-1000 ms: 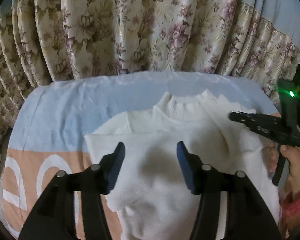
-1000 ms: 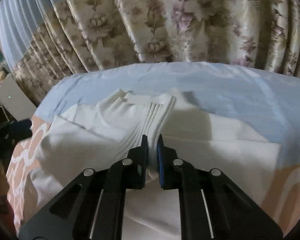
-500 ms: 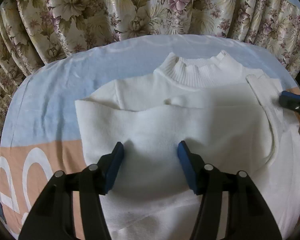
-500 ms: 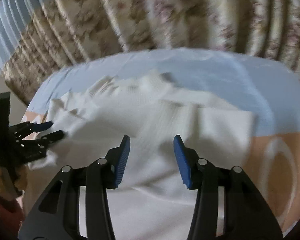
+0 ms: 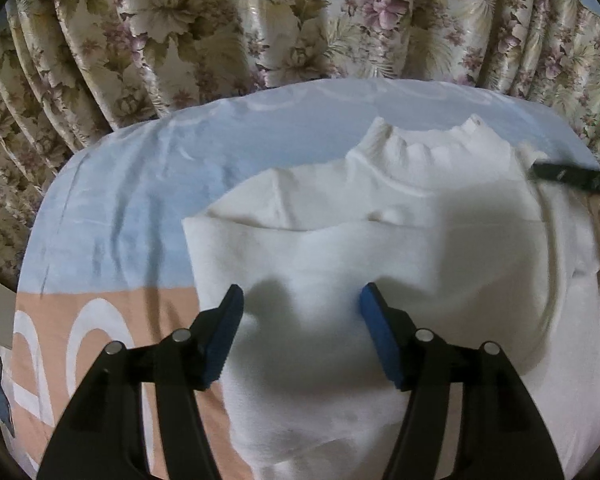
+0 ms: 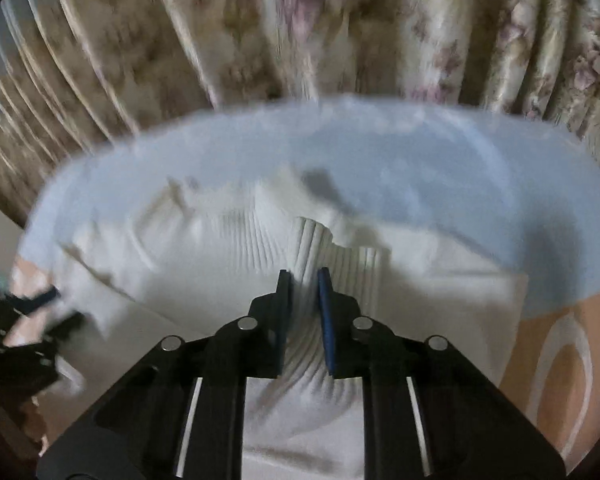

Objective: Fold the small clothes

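White sweater (image 5: 380, 248) lies flat on a blue & peach sheet (image 5: 132, 208), collar (image 5: 428, 148) pointing toward the floral curtain (image 5: 260, 20) at the back. One sleeve is folded across the chest, its edge running left-right just below the collar.

Left gripper (image 5: 300, 300) hovers over the lower-middle of the sweater w/ fingers spread wide, nothing between the blue pads (image 5: 224, 340); their shadow falls on the knit.

Right gripper (image 6: 303, 276) has fingers drawn narrow, pinching the ribbed cuff (image 6: 312, 248) of the sweater (image 6: 420, 280) (right wrist view is motion-blurred, but the ribbing clearly runs between the pads). Cuff stands up in a small ridge above the fingers, near the sweater's upper right side.

In the left view, the right gripper's dark tip shows at the far right edge, beside the collar.
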`<state>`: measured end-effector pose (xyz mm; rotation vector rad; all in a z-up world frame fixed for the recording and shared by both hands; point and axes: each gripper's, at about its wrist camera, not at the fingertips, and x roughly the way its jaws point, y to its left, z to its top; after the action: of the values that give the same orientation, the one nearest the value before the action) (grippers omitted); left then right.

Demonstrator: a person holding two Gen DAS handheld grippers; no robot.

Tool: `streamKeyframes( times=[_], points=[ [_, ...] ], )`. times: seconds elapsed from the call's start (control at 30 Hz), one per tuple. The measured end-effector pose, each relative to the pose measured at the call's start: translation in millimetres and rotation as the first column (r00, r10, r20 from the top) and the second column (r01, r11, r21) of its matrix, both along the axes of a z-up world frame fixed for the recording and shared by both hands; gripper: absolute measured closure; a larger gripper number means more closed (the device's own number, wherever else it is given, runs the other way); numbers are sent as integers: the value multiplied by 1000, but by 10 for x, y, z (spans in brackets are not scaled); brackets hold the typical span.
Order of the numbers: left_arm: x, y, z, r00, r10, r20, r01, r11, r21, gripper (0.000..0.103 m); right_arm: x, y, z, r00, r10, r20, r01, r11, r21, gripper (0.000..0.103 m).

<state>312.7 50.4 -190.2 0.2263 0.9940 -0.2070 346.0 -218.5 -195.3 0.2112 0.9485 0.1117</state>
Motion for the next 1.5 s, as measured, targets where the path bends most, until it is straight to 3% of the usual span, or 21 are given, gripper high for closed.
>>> streamKeyframes(
  times=[0.07, 0.13, 0.23, 0.43, 0.57, 0.6, 0.63, 0.7, 0.73, 0.83, 0.87, 1.03, 1.2, 1.27, 1.37, 1.4, 1.5],
  points=[
    [-27, -14, 6, 1000, -2, 16, 1, 1000, 30, 40, -205, -140, 149, 995, 9, 103, -16, 998, 68, 89],
    [-62, -32, 15, 1000, 3, 28, -5, 999, 47, 40, -550, -252, 219, 975, 77, 210, -103, 988, 118, 89],
    [-86, -40, 14, 1000, 6, 28, -7, 999, 52, 40, -997, -393, 79, 978, 110, 175, -120, 992, 50, 88],
    [-105, -12, 36, 1000, 14, 19, -15, 999, 39, 40, -1707, -704, -230, 998, 63, 27, -64, 997, 40, 75],
    [-104, 16, 72, 1000, 23, 20, -24, 999, 26, 40, -1769, -802, -117, 998, 6, 65, -8, 1000, 28, 69],
    [-110, 13, 87, 999, 24, 23, -25, 999, 27, 40, -1726, -823, -78, 997, -8, 79, 5, 999, 41, 66],
    [-114, 10, 97, 999, 24, 25, -25, 999, 26, 40, -1666, -811, -71, 997, -12, 77, 8, 999, 45, 56],
    [-113, 1, 103, 1000, 16, 23, -17, 1000, 24, 39, -1503, -770, -94, 998, -9, 61, 6, 999, 43, 52],
    [-112, -4, 102, 1000, 14, 25, -15, 1000, 26, 39, -1428, -761, -122, 998, -10, 54, 8, 999, 37, 52],
    [-105, -6, 97, 999, 9, 34, -11, 999, 34, 39, -1311, -674, -166, 999, -3, 38, 5, 999, -46, 85],
    [-104, 2, 95, 999, 10, 35, -11, 999, 32, 39, -1315, -613, -148, 998, 13, 53, -8, 996, -92, 92],
    [-90, 149, 167, 999, 18, 45, -17, 999, -29, 35, -1372, -348, 88, 979, 118, 163, -67, 955, -290, 94],
    [5, 290, 286, 994, 55, 93, -55, 998, 5, 31, -1263, -325, 505, 925, 126, 357, -15, 954, -299, 94],
    [81, 344, 296, 995, 55, 78, -55, 998, -6, 30, -1123, -427, 517, 921, 79, 381, 33, 960, -279, 94],
    [176, 348, 236, 997, 51, 57, -52, 998, 18, 30, -883, -663, 280, 956, -4, 293, 66, 978, -200, 94],
    [207, 329, 197, 998, 44, 49, -46, 998, 35, 31, -781, -752, 114, 975, -28, 222, 66, 984, -164, 94],
    [299, 253, 40, 1000, 30, 3, -30, 997, 70, 34, -731, -772, -136, 990, -40, 136, 63, 984, -168, 94]
  ],
)
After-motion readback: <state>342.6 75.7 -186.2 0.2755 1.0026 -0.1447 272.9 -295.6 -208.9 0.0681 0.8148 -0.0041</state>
